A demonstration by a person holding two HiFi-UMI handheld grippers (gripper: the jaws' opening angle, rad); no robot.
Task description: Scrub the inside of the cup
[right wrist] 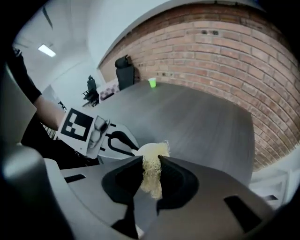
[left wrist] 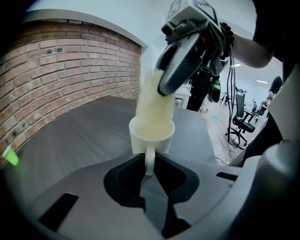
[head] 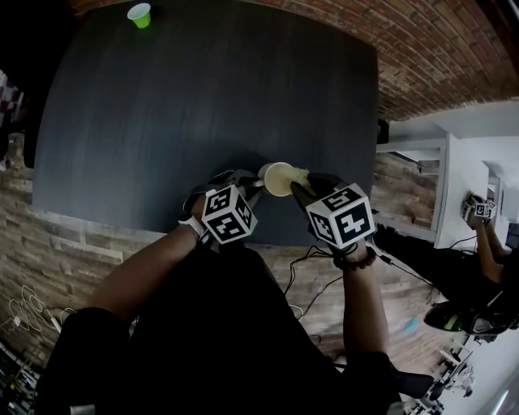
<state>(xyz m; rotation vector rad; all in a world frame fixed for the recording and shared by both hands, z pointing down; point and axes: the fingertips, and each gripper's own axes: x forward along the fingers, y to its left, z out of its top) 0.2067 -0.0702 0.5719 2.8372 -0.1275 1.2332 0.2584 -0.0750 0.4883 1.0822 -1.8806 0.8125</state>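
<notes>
A small green cup (head: 139, 14) is standing at the far left corner of the dark grey table (head: 203, 105), well apart from the work. At the table's near edge, the left gripper (head: 253, 186) is clamping its jaws on the handle of a pale cup (head: 278, 179), holding it upright with its mouth facing up. Whether the cup is touching the table cannot be told. A yellow scrubber (head: 300, 175) is dipping into the cup's mouth, pinched between the narrowed jaws of the right gripper (head: 298, 188), which is leaning in from the cup's right. A brick wall (head: 422, 57) is running along the table's far side. Past the table's right edge a bright office is opening out, where another person (head: 491, 243) is showing.
</notes>
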